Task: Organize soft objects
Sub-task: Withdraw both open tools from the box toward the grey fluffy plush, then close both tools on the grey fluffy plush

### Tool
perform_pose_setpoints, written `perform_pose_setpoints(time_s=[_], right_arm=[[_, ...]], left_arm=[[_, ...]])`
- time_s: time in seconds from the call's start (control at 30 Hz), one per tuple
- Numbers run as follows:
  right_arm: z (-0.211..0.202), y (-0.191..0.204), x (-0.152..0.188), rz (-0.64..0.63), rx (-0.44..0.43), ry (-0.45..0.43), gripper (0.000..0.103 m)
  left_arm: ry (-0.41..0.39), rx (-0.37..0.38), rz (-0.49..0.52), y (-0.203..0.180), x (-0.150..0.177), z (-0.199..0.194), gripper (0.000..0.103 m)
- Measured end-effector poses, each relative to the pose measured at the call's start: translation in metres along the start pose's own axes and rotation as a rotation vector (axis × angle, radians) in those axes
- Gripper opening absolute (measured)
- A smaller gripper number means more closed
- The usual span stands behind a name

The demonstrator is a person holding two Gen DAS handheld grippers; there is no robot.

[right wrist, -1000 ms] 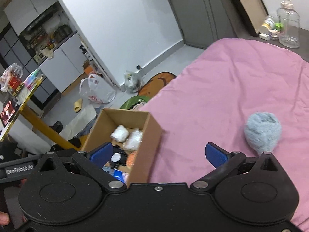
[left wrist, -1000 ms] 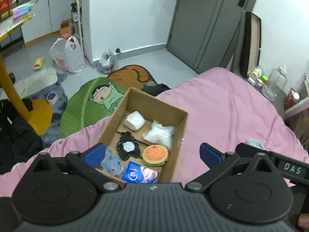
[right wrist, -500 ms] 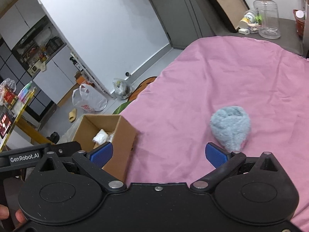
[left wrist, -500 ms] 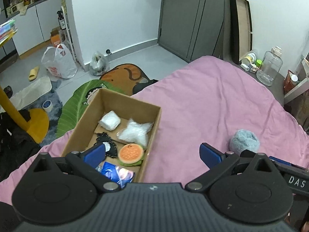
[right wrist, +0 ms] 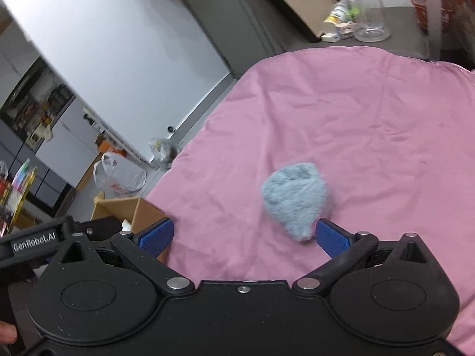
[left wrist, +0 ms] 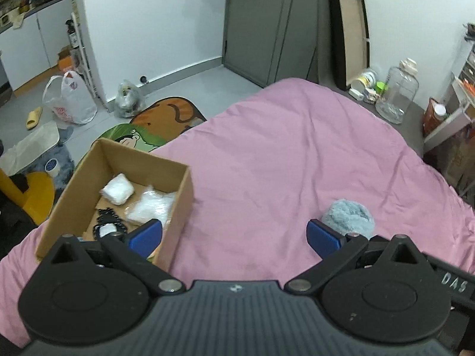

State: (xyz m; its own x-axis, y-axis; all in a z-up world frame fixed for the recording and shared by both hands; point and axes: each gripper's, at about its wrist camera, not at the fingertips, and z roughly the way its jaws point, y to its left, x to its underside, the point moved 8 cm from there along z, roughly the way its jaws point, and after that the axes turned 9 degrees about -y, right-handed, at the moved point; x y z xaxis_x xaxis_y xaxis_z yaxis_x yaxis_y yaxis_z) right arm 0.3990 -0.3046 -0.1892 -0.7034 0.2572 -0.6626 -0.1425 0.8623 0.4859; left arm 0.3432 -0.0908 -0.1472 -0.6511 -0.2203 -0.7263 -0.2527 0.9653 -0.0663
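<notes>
- Hovering low over the bed, the right gripper (right wrist: 243, 235) has its two blue-padded jaws spread wide with nothing between them; its right pad sits just beside the narrow near end of the fluffy pale-blue soft ball (right wrist: 297, 200), though motion blur makes it hard to say whether they touch.
- The left gripper (left wrist: 234, 234) also has its blue-padded jaws spread wide and empty, hanging above the wrinkled pink bedsheet (left wrist: 282, 160).
- In the left wrist view the fluffy ball lies on the sheet just behind the right pad, well apart from the box.
- The open brown cardboard box (left wrist: 181, 195) rests on the sheet at the left, near the edge of the bed, its near part hidden behind the left pad.
- Inside the box, a black ornate-framed small object (left wrist: 108, 225) lies nearest, a crinkled clear plastic bag (left wrist: 151, 204) sits against the right wall, and a white wrapped soft bundle (left wrist: 118, 189) lies further back.
- Beyond the box, on the grey floor, a green cartoon-printed rug (left wrist: 130, 139) lies just beside an orange cat-shaped mat (left wrist: 172, 112).
- Further off, a white plastic shopping bag (left wrist: 71, 101) stands near the white wall.
- At the far right, a large clear plastic water jug (left wrist: 396, 95) stands on a dark surface past the head of the bed.
</notes>
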Motion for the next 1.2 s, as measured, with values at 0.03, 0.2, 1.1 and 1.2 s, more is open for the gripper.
perform_pose_setpoints(time_s=[0.03, 0.2, 1.1, 1.2], right_arm=[[0.000, -0.004, -0.001, 0.008, 0.006, -0.004, 0.103], [0.003, -0.029, -0.006, 0.054, 0.041, -0.020, 0.100], [0.064, -0.092, -0.002, 0.363, 0.070, 0.016, 0.054], [0.071, -0.093, 0.000, 0.376, 0.068, 0.026, 0.048]], left_arm=[[-0.002, 0.003, 0.008, -0.004, 0.000, 0.002, 0.103], [0.004, 0.030, 0.010, -0.024, 0.002, 0.018, 0.102], [0.103, 0.159, -0.106, -0.093, 0.026, 0.109, 0.071], [0.112, 0.189, -0.148, -0.096, 0.028, 0.115, 0.058]])
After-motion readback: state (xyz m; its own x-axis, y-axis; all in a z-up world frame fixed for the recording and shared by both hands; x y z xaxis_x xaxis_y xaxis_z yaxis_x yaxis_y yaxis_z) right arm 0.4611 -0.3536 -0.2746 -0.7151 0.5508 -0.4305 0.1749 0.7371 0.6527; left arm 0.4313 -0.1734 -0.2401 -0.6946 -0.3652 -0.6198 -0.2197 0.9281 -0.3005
